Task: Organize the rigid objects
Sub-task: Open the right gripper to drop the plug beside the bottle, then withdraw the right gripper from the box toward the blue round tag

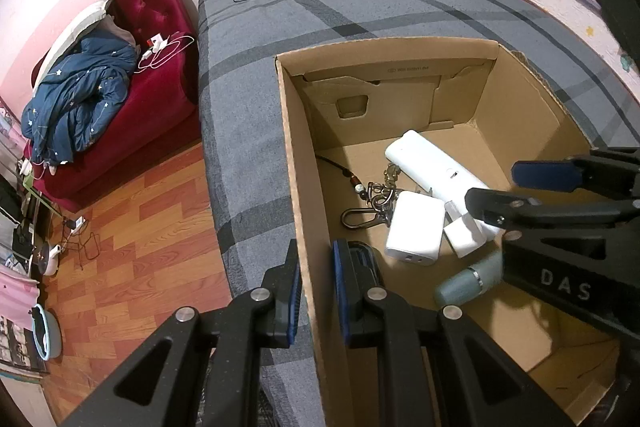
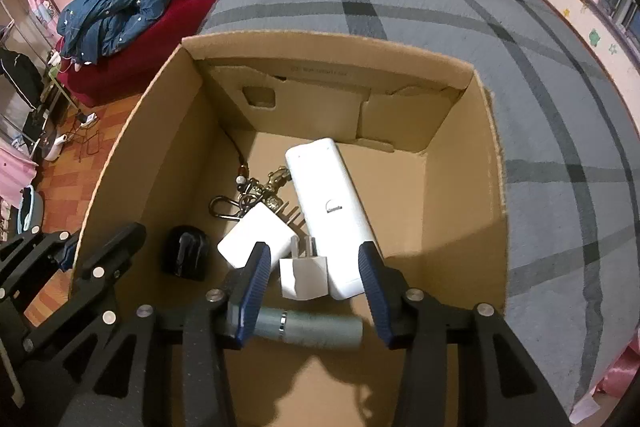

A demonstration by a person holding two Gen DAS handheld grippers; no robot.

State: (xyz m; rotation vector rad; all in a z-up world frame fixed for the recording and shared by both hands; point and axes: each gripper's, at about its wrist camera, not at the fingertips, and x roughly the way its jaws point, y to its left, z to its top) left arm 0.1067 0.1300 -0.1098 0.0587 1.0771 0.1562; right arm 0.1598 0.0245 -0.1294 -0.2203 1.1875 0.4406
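Cardboard box (image 2: 132, 131) fills the centre of both views, on a grey plaid bed. Right gripper (image 2: 312, 291) hangs inside it, jaws parted and empty; the grey-green cylinder (image 2: 312, 331) lies on the floor directly below them, long axis crosswise, its left end hidden behind one pad. Left gripper (image 1: 316, 295) is clenched on the box's left wall. Whether the cylinder touches the white plug (image 2: 302, 273) is unclear.

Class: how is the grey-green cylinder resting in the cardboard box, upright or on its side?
On its side. The grey-green cylinder lies flat on the floor of the cardboard box, its long axis running across the right wrist view, its metal band vertical.
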